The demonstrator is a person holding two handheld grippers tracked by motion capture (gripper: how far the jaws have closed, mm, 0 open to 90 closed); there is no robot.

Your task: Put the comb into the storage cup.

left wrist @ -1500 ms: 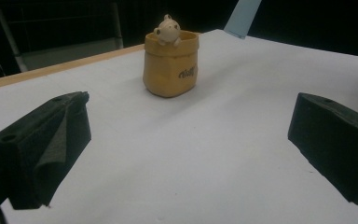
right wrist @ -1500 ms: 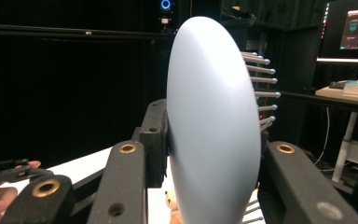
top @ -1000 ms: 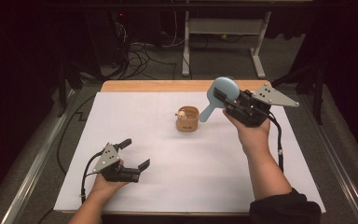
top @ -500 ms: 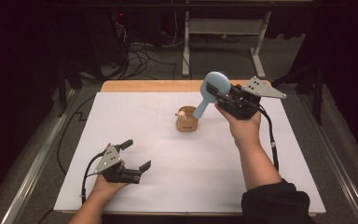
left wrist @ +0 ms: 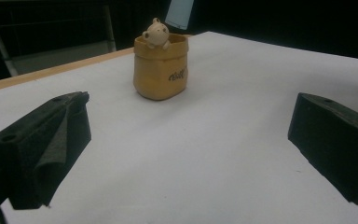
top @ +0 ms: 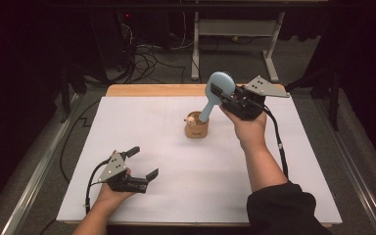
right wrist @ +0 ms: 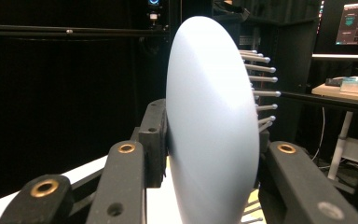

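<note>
My right gripper (top: 223,94) is shut on the oval head of a light blue hairbrush (top: 219,81), held above the far middle of the table. The brush's handle slants down to the left, and its tip is at the mouth of a small tan pot (top: 196,128) with a little bear figure on its rim. In the right gripper view the brush head (right wrist: 209,121) stands edge-on between the jaws, bristles to the right. My left gripper (top: 144,161) rests open near the front left. In the left gripper view the pot (left wrist: 161,70) lies ahead between its spread jaws, with the handle tip (left wrist: 179,11) above it.
A white sheet (top: 142,122) covers the table, with a strip of wood (top: 147,89) bare along the far edge. Behind the table are floor cables (top: 147,58) and a metal-legged stand (top: 235,29). Dark curtains surround the space. A lit monitor (right wrist: 356,21) sits off to one side.
My right hand has carried the brush leftward, bringing the handle tip from beside the pot to its mouth. The left hand and the pot have stayed put.
</note>
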